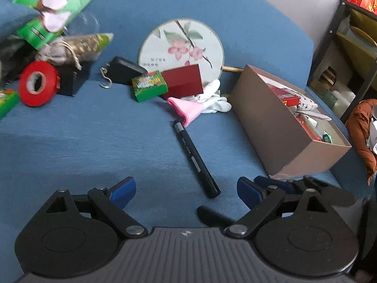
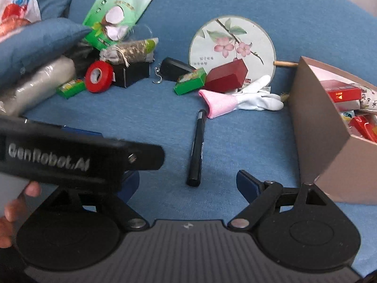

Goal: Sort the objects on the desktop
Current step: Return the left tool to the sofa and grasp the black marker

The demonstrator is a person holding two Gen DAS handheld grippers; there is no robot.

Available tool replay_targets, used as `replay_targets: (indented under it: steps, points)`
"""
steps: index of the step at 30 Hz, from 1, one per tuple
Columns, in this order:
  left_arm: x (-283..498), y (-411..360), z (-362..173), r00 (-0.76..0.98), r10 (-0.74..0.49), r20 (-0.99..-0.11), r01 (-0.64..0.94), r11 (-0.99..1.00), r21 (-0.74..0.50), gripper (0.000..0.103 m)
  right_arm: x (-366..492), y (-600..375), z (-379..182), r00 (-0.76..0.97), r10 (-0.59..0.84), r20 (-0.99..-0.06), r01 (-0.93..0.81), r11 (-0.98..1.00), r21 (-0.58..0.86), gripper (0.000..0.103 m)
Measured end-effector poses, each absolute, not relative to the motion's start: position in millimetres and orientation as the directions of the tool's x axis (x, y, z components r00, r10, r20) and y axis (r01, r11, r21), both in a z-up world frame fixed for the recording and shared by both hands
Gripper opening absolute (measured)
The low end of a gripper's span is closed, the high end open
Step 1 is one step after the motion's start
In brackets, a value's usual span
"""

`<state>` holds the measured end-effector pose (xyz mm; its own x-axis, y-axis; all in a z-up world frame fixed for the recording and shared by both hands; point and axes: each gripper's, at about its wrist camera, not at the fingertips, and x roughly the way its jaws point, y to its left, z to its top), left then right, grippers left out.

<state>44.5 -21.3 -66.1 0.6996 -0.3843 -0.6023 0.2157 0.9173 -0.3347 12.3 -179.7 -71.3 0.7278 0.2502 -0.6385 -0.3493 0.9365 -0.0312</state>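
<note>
Both grippers open and empty over the blue desk (image 1: 70,141).

Left gripper (image 1: 186,189) and right gripper (image 2: 186,184) had jaws spread wide, holding nothing. Black pen (image 1: 195,159) lay flat on the desk just left of the brown box (image 1: 271,127), its far end near the pink-cuffed glove (image 1: 200,103). Red tape roll (image 1: 38,87) sat well left of the box.

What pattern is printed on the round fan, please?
Pink blossoms on a leafy branch over a pale face on the round fan, clearest in the right wrist view.
</note>
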Motion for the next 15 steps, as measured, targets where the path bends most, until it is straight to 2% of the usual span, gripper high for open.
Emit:
replay_targets:
  steps: [2,5,6,8,11,13,14,15]
  points:
    - [59,-24,-72,0.685,-0.396,-0.612,0.219,0.912,-0.346,0.092,19,-179,-81,0.732,0.240,-0.637,-0.345,0.938,-0.043,0.087]
    - [81,-30,-80,0.654,-0.409,-0.636,0.206,0.906,-0.370,0.080,27,-177,-91,0.744,0.226,-0.629,-0.350,0.934,-0.078,0.082]
    - [87,-33,-82,0.644,-0.416,-0.642,0.206,0.902,-0.379,0.076,30,-177,-94,0.746,0.228,-0.626,-0.355,0.931,-0.084,0.077]
    - [98,-38,-85,0.632,-0.428,-0.646,0.214,0.898,-0.385,0.073,39,-177,-99,0.739,0.228,-0.634,-0.350,0.934,-0.074,0.076]
    - [111,-48,-89,0.629,-0.421,-0.654,0.229,0.904,-0.361,0.064,51,-183,-102,0.742,0.243,-0.625,-0.328,0.944,-0.023,0.065]
    - [119,-52,-90,0.623,-0.426,-0.656,0.234,0.902,-0.364,0.054,58,-185,-104,0.742,0.252,-0.622,-0.319,0.948,0.003,0.059]
    - [123,-52,-91,0.616,-0.433,-0.658,0.232,0.898,-0.374,0.047,60,-186,-106,0.740,0.258,-0.621,-0.317,0.948,0.016,0.058]
    - [127,-52,-92,0.609,-0.437,-0.662,0.226,0.896,-0.383,0.033,63,-187,-107,0.740,0.262,-0.619,-0.313,0.949,0.028,0.057]
